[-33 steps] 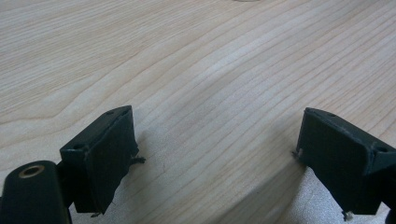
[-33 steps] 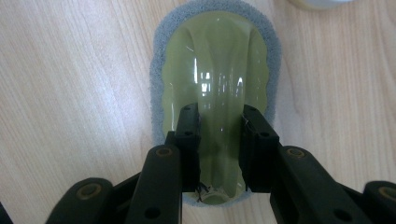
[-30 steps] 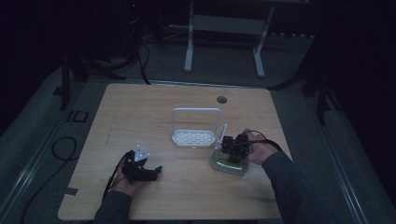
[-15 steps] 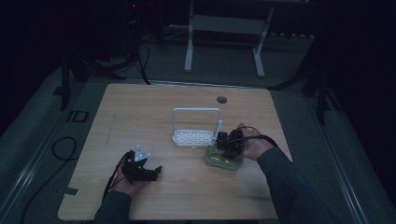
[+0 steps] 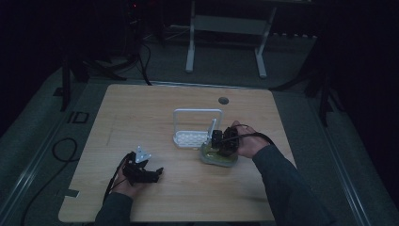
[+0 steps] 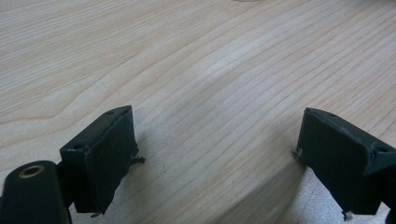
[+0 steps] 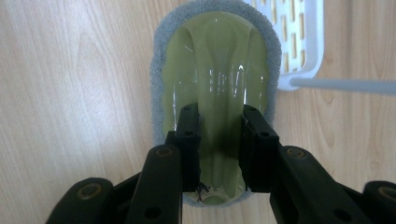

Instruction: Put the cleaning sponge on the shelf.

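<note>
- Two grippers are at work on your wooden table (image 5: 141, 108) in the high view. Your left gripper (image 5: 157, 171) rests near the table's front edge, left of the middle, well apart from everything else.
- In the same view your right gripper (image 5: 217, 141) is down on a scrubbing pad with an olive-green plastic grip (image 5: 217, 157), which lies right of the table's middle, toward the right edge. A white plastic rack (image 5: 190, 138) with an upright handle frame stands just beside the pad, on its far left side. A round grommet hole (image 5: 223, 100) sits near the table's far edge.
- In the left gripper view your left gripper (image 6: 215, 154) has its jaws spread wide with nothing but bare wood grain between them, close above the table (image 6: 196, 70).
- In the right gripper view your right gripper (image 7: 219, 149) has its two jaws clamped on the raised middle ridge of the scrubbing pad (image 7: 217, 56), one jaw pressing each side of the ridge. The pad's grey spongy rim shows all round the glossy green top. The white rack (image 7: 303, 42), with its slotted floor, lies at the upper right, its corner just beside the pad; whether they touch you cannot tell.
</note>
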Available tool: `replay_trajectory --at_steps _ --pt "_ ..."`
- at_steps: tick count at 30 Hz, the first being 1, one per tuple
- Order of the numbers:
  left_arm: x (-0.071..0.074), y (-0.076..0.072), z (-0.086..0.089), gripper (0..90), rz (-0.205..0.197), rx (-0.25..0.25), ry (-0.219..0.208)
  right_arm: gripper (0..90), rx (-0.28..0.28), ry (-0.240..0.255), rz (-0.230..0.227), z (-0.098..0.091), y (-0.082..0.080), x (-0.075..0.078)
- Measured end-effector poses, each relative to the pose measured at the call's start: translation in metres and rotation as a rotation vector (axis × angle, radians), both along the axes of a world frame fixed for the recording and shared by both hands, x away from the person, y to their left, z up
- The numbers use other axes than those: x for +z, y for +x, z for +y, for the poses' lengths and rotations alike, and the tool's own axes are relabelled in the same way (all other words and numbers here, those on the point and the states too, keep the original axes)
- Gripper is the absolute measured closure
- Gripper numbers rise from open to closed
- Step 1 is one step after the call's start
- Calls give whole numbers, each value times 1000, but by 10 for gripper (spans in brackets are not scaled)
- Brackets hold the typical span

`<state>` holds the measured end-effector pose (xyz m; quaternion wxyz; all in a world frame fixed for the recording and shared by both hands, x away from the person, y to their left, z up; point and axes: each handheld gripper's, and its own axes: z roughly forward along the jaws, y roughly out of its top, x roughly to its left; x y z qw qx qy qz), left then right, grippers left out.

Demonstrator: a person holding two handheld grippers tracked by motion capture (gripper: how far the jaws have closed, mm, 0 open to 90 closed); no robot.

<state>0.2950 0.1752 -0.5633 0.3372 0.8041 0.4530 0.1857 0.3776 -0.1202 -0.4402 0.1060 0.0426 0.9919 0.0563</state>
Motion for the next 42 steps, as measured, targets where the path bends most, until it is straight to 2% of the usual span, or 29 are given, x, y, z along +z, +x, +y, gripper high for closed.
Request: replay_trajectory --at_steps 12,31,39,42 --pt "0 0 0 118 0 0 0 718 35 41 -24 14 3 6" --pt "0 0 0 118 -1 -1 1 718 57 42 -63 30 9 10" --pt "0 0 0 118 -1 -1 1 719 69 54 -86 37 13 13" --pt "0 0 0 118 -1 -1 1 719 77 50 -108 40 14 14"
